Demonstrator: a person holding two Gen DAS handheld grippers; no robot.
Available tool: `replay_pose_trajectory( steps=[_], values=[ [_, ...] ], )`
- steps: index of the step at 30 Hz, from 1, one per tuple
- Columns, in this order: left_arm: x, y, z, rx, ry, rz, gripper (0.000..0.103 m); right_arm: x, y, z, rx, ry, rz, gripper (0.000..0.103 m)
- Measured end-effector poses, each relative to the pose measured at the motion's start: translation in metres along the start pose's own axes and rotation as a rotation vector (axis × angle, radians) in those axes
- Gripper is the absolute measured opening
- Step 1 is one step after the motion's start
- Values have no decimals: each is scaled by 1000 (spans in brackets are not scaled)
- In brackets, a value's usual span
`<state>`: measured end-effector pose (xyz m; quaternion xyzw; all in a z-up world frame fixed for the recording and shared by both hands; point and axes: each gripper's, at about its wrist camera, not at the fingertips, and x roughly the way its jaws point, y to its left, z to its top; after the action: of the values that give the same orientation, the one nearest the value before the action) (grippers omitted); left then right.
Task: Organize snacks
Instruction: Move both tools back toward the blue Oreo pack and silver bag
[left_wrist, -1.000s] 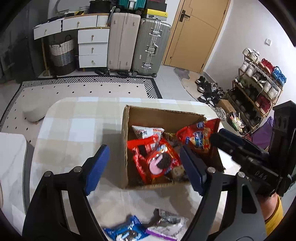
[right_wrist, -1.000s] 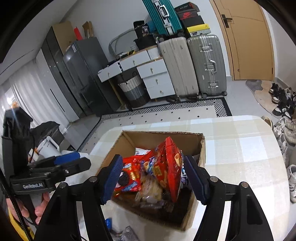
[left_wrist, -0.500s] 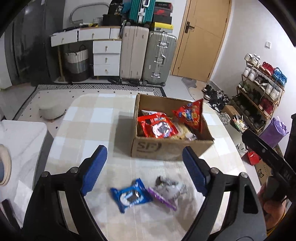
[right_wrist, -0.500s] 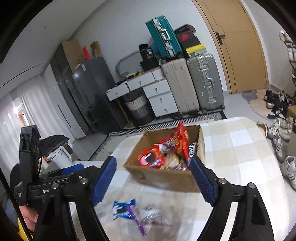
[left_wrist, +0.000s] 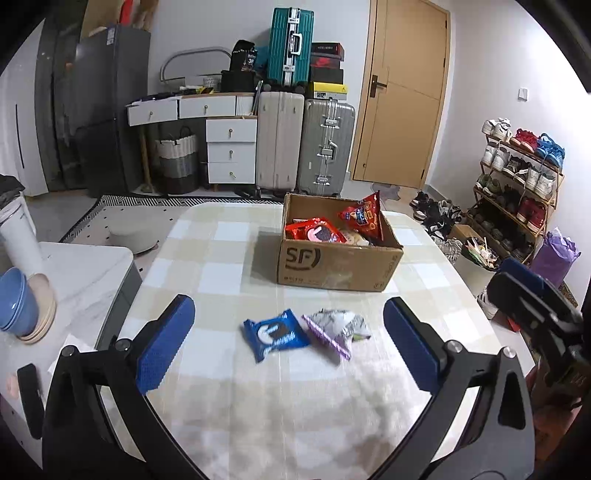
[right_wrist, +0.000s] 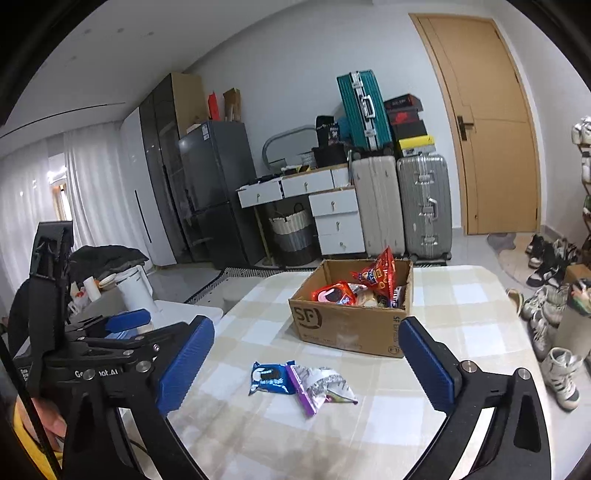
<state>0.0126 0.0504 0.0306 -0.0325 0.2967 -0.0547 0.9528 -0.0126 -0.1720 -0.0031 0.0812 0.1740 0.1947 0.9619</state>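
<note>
Both the left gripper (left_wrist: 289, 345) and the right gripper (right_wrist: 306, 363) now hang back from the brown cardboard box (left_wrist: 338, 258) of red snack bags they were over a second ago, their jaws having just been opening, now wide with nothing between them. A blue cookie packet (left_wrist: 275, 334) and a silver-and-purple wrapper (left_wrist: 334, 328) lie touching on the checked tablecloth (left_wrist: 221, 273), short of the box, probably next to be boxed.

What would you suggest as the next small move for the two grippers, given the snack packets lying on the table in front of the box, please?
Probably bring the left gripper down over the blue cookie packet and close on it. Its jaws, which have just been opening, stand wide with nothing between them, and that packet lies loose on the checked tablecloth beside the silver-and-purple wrapper, outside the cardboard box that holds other snacks.
</note>
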Motion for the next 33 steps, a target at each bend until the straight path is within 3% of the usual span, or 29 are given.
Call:
replay_pose_trajectory(
  steps=[6, 14, 33],
  values=[
    [-33, 3, -26, -14, -13, 32, 102, -11, 5, -15, 1, 20, -4, 102],
    [-35, 10, -47, -37, 5, 40, 102, -19, 19, -39, -99, 25, -33, 102],
    [59, 19, -68, -79, 136, -3, 102, 40, -18, -67, -7, 148, 6, 102]
  ],
)
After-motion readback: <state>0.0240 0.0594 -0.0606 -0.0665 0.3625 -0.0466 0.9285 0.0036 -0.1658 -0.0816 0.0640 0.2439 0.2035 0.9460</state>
